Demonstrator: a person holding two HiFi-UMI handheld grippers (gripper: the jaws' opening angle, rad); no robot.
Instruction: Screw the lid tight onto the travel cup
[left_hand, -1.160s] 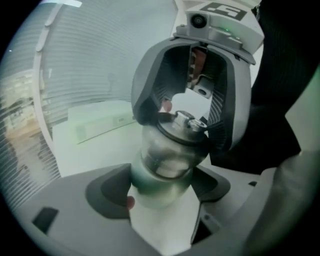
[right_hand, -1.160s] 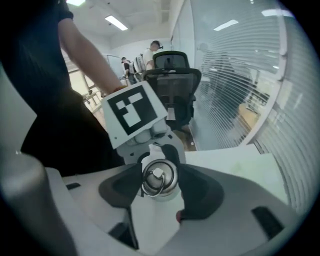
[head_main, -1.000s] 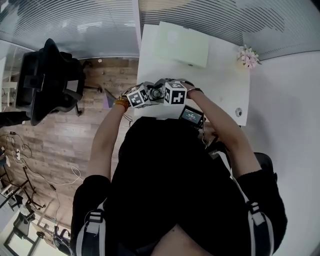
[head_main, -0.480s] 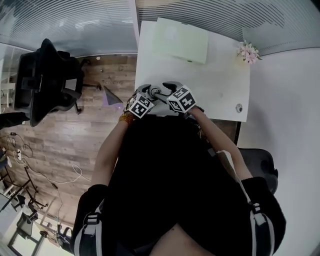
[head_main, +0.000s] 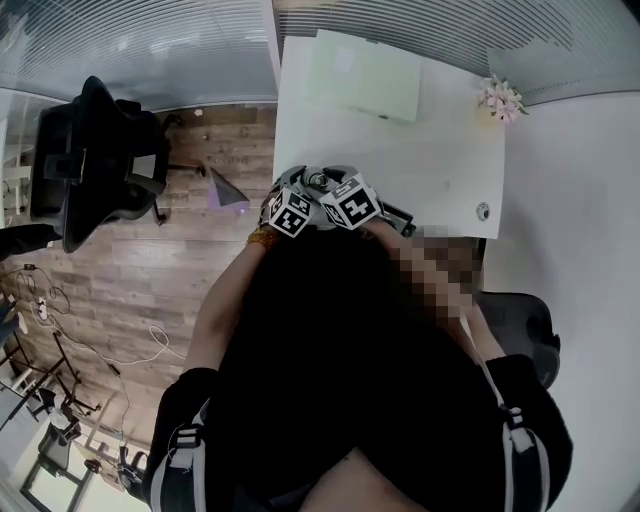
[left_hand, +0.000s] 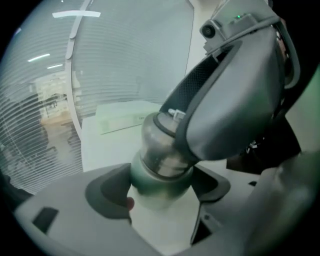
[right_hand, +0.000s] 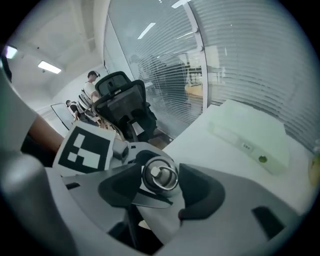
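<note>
White table (head_main: 440, 160) by a glass wall, office chair (head_main: 90, 160) off on the wood floor to the left. At the table's near left edge, the left gripper (left_hand: 160, 194) is clamped on the body of the travel cup (left_hand: 161, 172). The cup's long axis runs roughly upright with a slight lean, lid end up. Can't tell if its base touches the table. The right gripper (right_hand: 160, 191) comes down onto the top. Its jaws have just been closing, and the pads now sit against the lid (right_hand: 160, 176). Pale green box (head_main: 362, 85) further back, flowers (head_main: 502, 100) in the far right corner.

Overhead, plus close-ups, perhaps same cup (left_hand: 158, 181)
</note>
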